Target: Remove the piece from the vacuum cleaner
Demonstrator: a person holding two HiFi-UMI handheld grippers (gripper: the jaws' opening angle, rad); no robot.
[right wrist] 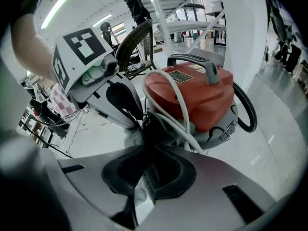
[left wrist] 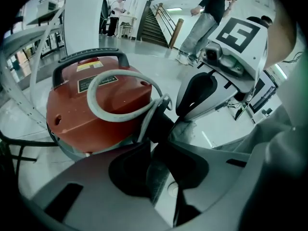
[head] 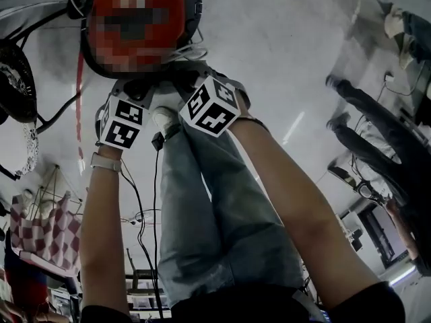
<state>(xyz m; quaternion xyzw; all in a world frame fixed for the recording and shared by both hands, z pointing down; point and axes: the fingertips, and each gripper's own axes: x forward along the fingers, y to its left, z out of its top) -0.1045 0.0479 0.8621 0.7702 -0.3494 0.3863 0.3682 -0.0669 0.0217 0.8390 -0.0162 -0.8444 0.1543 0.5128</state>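
The left claw (left wrist: 161,141) is drawn narrow, and its two tips pinch a black piece (left wrist: 158,124) straight ahead of them. That piece sits low on the near face of the red vacuum cleaner (left wrist: 96,105), where a grey cord (left wrist: 103,78) comes down to it. Beyond the left claw and up to its left is the cleaner's red lid, with the cord looped on top and a dark handle (left wrist: 89,59) arching over the far edge.

The right claw (right wrist: 150,146) comes in from the left claw's right side and points at the same spot. Its jaws are also nearly together, and their tips close on the same black piece just ahead of them. The red body rises ahead of the right claw and a little to its right. A black ribbed hose (right wrist: 245,107) curves down the cleaner's side, further right of this claw.

The vacuum cleaner stands on a pale, shiny floor (right wrist: 269,148). The two claws meet at the piece from opposite sides, each one's marker cube (head: 212,106) behind its jaws. From above, a white shoe (head: 165,118) shows between the two claws, close behind them. Far ahead of the left claw, a person (left wrist: 204,18) bends forward near a staircase (left wrist: 154,28).
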